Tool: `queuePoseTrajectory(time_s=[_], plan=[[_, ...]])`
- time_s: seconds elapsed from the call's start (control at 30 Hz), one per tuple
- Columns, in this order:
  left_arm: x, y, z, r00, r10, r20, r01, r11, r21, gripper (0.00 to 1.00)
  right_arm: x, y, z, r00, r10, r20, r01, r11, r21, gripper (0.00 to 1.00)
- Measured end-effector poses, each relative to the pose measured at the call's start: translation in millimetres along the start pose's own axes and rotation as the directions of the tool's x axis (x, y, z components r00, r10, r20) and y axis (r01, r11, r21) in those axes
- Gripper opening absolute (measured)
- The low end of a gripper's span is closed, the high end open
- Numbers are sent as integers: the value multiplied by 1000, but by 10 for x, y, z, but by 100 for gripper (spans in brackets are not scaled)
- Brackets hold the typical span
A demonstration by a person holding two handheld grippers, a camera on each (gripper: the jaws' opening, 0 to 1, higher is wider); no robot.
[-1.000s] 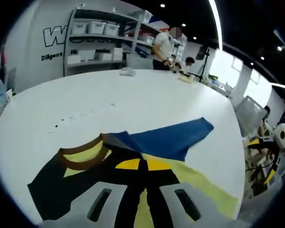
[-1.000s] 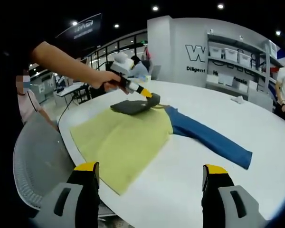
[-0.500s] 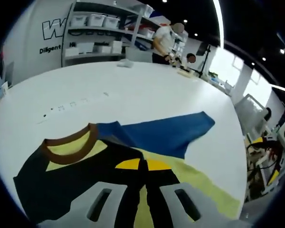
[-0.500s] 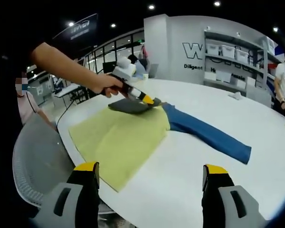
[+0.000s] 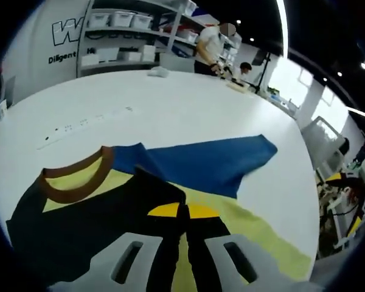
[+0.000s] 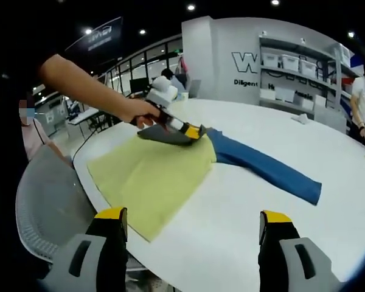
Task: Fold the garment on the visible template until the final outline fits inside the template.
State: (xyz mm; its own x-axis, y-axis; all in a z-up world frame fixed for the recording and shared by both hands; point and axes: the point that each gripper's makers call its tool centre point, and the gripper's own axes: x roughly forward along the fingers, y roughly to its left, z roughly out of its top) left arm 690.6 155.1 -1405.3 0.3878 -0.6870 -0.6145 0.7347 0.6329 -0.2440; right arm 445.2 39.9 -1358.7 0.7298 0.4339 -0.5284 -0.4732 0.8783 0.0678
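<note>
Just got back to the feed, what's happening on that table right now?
A person is folding a shirt on a round white table. The left tongs, seen in the right gripper view in the person's hand, are shut on the shirt's dark sleeve, which is lifted over the yellow body near the brown collar. The blue sleeve lies stretched out flat. The right tongs are open above the table's near edge, holding nothing.

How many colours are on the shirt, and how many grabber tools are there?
Colours on the shirt lying on the white round table:
Pale yellow body: 1
Blue sleeve: 1
Dark grey sleeve: 1
Brown ribbed collar: 1
Total colours: 4
Grabbers, left gripper and right gripper: 2
</note>
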Motion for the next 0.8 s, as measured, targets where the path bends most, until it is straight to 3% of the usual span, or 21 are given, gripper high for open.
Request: queuePoseTrajectory(time_s=[0.13, 0.3, 0.47, 0.8], plan=[[37, -93, 0, 999, -34, 4, 34, 999, 5, 0, 2, 3, -3, 1000, 0, -2, 0, 1000, 2, 87], [45, -122, -42, 999, -30, -11, 31, 997, 72, 10, 16, 7, 17, 1000, 1, 4, -1, 1000, 2, 87], [12, -89, -54, 1000, -22, -22, 25, 993, 113, 12, 28, 7, 36, 1000, 3, 10, -3, 1000, 1, 87], [-209, -55, -7, 1000, -10, 3, 9, 984, 177, 15, 38, -114, 165, 999, -9, 39, 9, 1000, -4, 88]])
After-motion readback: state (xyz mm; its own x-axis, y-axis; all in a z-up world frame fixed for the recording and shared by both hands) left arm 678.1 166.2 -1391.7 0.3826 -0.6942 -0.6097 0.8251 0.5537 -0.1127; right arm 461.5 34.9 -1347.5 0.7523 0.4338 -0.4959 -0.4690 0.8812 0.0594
